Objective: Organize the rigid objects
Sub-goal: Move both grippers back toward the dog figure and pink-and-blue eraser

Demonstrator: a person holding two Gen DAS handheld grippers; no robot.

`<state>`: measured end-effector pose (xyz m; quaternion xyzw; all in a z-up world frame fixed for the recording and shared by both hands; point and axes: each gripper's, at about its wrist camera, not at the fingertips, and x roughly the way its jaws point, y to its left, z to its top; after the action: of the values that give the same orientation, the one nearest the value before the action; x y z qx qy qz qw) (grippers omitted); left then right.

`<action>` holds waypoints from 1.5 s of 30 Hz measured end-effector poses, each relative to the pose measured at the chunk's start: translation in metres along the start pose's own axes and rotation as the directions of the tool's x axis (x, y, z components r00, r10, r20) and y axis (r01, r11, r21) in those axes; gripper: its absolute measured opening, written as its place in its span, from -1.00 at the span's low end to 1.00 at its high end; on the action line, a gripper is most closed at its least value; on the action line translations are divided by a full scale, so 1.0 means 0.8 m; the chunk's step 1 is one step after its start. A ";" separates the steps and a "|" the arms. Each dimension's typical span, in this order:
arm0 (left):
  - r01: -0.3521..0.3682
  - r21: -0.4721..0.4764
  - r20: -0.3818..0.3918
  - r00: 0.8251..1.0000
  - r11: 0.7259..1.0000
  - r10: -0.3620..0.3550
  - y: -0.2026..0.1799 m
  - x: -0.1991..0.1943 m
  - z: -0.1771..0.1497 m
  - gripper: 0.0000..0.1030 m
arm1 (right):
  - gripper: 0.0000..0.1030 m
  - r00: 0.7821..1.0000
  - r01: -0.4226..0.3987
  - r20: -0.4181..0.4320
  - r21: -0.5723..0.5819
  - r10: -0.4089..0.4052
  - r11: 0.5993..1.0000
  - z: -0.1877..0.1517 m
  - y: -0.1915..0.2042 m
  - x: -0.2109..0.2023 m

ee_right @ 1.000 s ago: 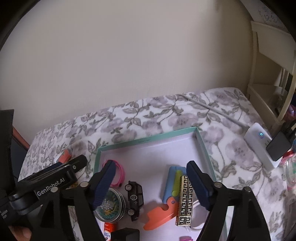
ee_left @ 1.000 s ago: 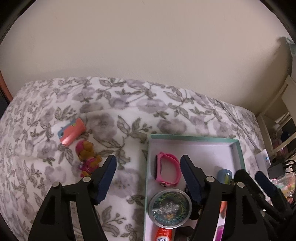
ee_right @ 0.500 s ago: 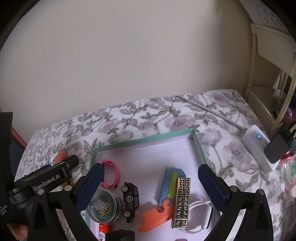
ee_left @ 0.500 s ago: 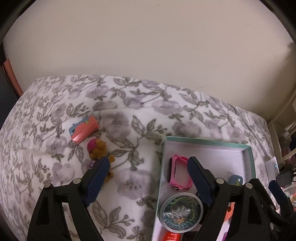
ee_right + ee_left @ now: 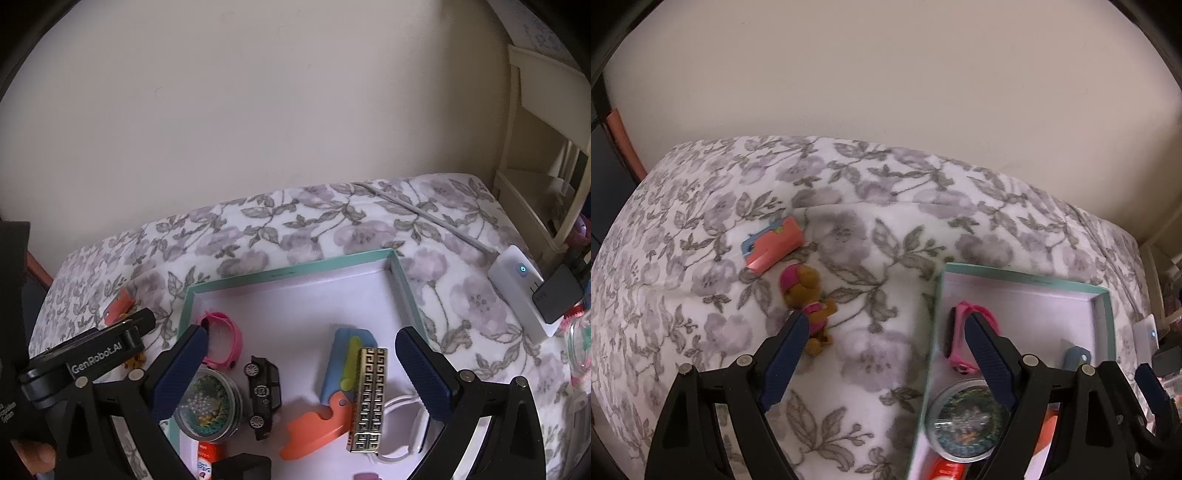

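Here, over a floral bedspread (image 5: 871, 229) that fills both wrist views, a teal-rimmed box (image 5: 295, 272) is being filled with small hard objects. It lies directly ahead of and below the right gripper (image 5: 297, 350) and off to the right of the left gripper (image 5: 886, 332). Both grippers have just been opening and now stand wide, with nothing pressed between their pads.

Already in the box, between and below the right gripper's fingers, are a round clear-lidded tin (image 5: 208, 406), a blue-and-orange toy (image 5: 332, 391), a gold patterned bar (image 5: 369, 398), a pink wristband (image 5: 225, 341) and a black toy car (image 5: 264, 397).

Two pieces are not yet sorted, both on the bedspread ahead of the left gripper and towards its left finger: a salmon-and-blue case (image 5: 774, 244) farther out, and a small brown-and-pink figure (image 5: 809, 306) whose lower end sits just beside that fingertip.

The step in hand looks like a pick of the figure. Done well, the left gripper would shift left until the toy is centred between the fingers, then descend and close across the torso rather than the head, which is rounder. The soft cover may give, so press down only lightly. Whether the figure lies flat or is propped on a fold is hard to tell through the fisheye blur.
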<state>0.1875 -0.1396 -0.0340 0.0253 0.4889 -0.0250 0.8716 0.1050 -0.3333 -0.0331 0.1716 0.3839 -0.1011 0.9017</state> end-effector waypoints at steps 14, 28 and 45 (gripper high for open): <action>-0.111 -0.102 -0.036 0.994 0.989 0.108 0.097 0.001 0.021 0.68 | 1.00 0.998 -0.053 -0.021 -0.108 0.051 0.993 -0.009 0.066 0.004; -0.133 -0.254 -0.050 0.991 0.958 0.124 0.202 -0.008 0.033 0.68 | 1.00 0.988 -0.148 -0.074 -0.224 0.135 0.963 -0.034 0.161 0.016; -0.096 -0.200 -0.065 0.994 0.975 0.084 0.235 0.015 0.040 0.68 | 1.00 0.974 -0.216 -0.119 -0.250 0.191 0.944 -0.053 0.210 0.047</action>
<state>0.2343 0.0451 -0.0240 -0.0410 0.5114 0.0654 0.8559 0.1553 -0.1644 -0.0487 0.0943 0.4158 0.0523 0.9031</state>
